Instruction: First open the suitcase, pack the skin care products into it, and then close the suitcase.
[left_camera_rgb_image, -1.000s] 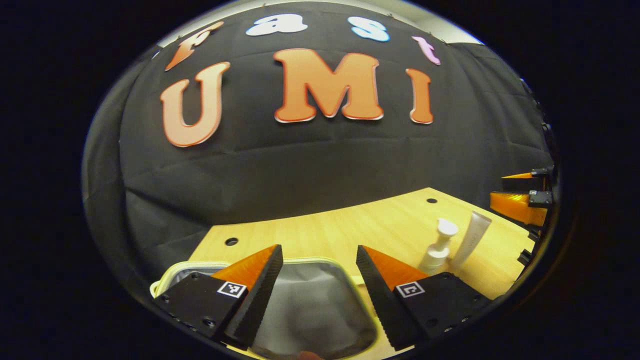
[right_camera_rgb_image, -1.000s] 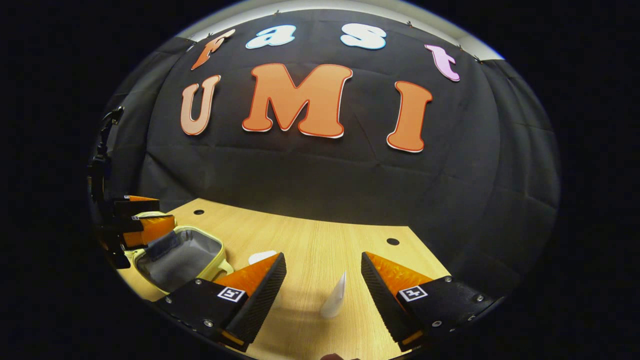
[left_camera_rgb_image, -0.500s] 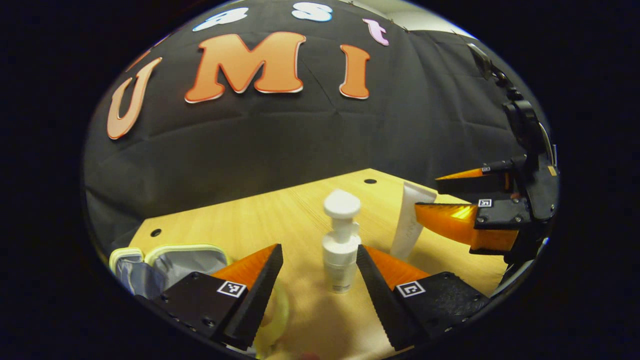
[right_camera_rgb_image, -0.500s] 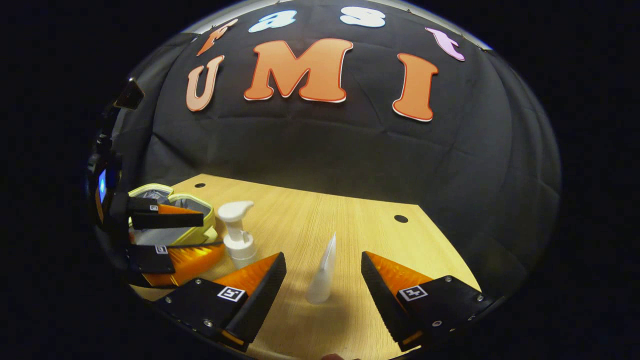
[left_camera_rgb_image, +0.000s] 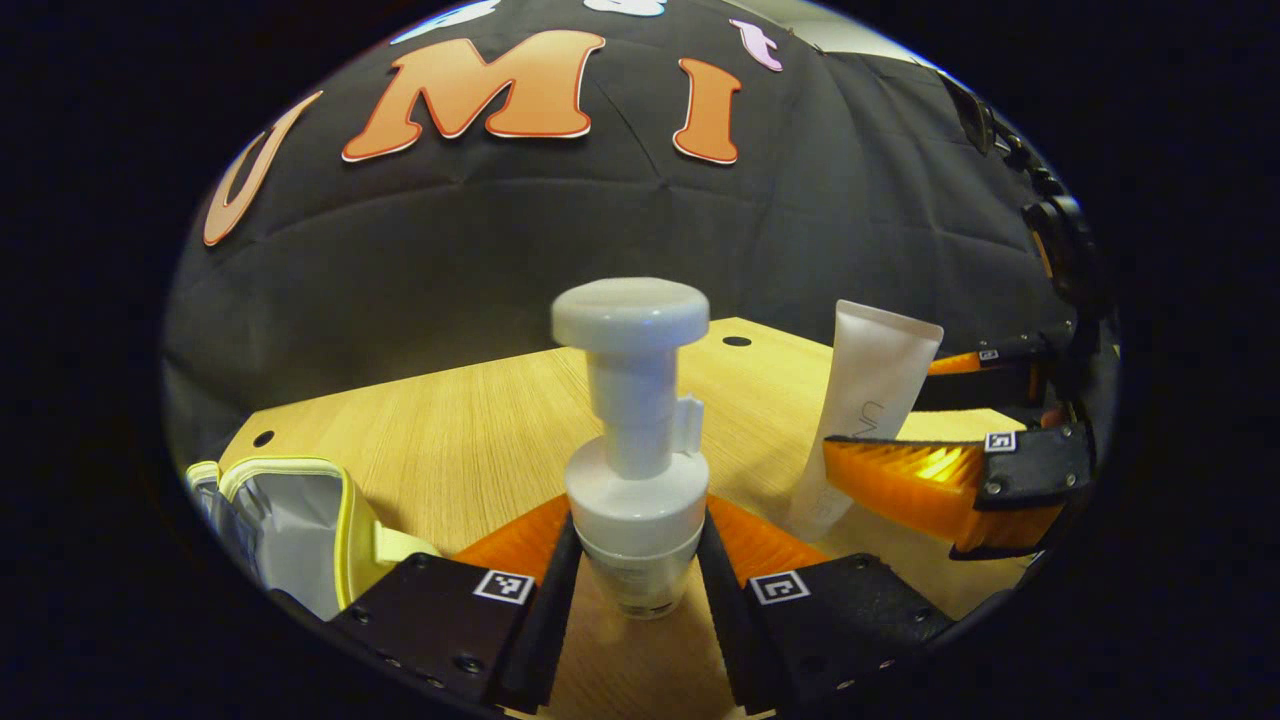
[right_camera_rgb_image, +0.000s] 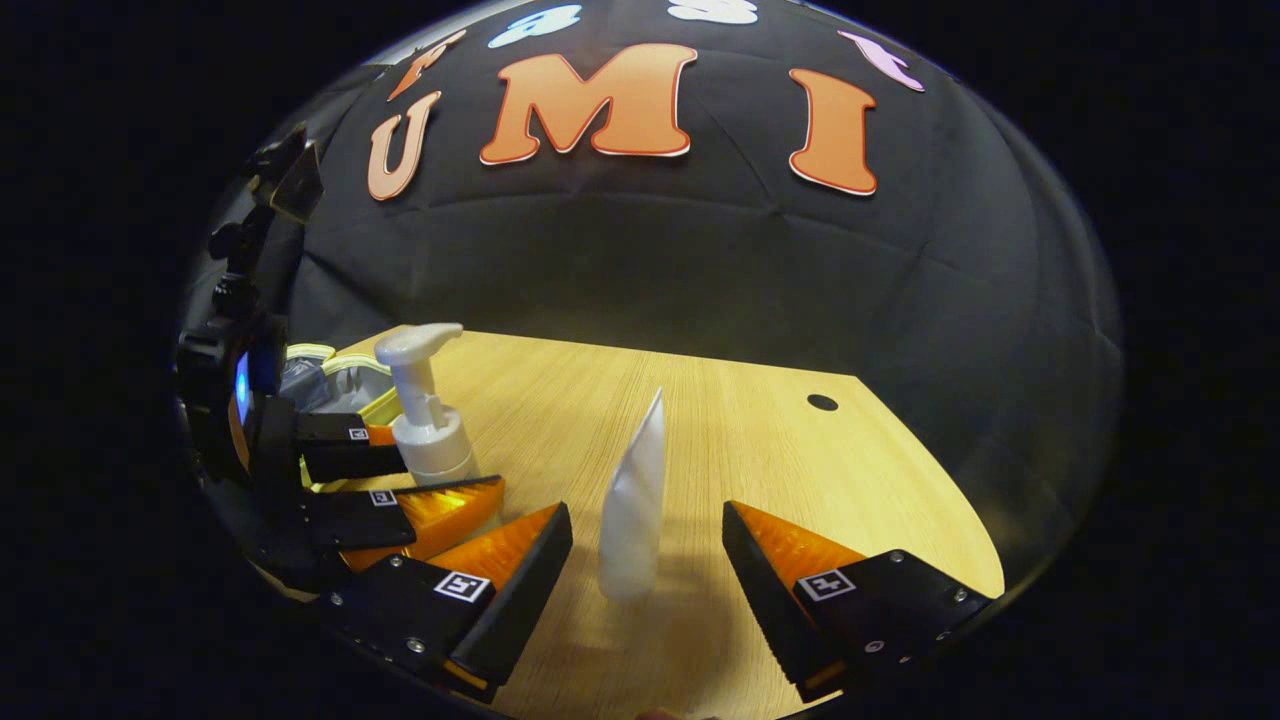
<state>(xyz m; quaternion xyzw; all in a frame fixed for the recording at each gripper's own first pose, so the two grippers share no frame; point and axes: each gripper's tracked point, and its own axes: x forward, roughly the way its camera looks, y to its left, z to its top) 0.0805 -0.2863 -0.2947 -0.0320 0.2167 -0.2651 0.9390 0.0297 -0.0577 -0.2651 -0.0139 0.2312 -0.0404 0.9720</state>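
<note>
The left gripper (left_camera_rgb_image: 633, 545) pinched the upright pump bottle (left_camera_rgb_image: 632, 440) on the wooden surface (right_camera_rgb_image: 760, 440); the right gripper (right_camera_rgb_image: 647, 545) stood spread around the upright tube (right_camera_rgb_image: 633, 520), the open suitcase (left_camera_rgb_image: 300, 520) nearby.

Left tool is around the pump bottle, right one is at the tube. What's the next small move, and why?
Probably close the right tool on the tube: the tube stands upright between its open fingers, untouched. The left tool already looks shut on the pump bottle, so lifting toward the open suitcase can follow.
</note>
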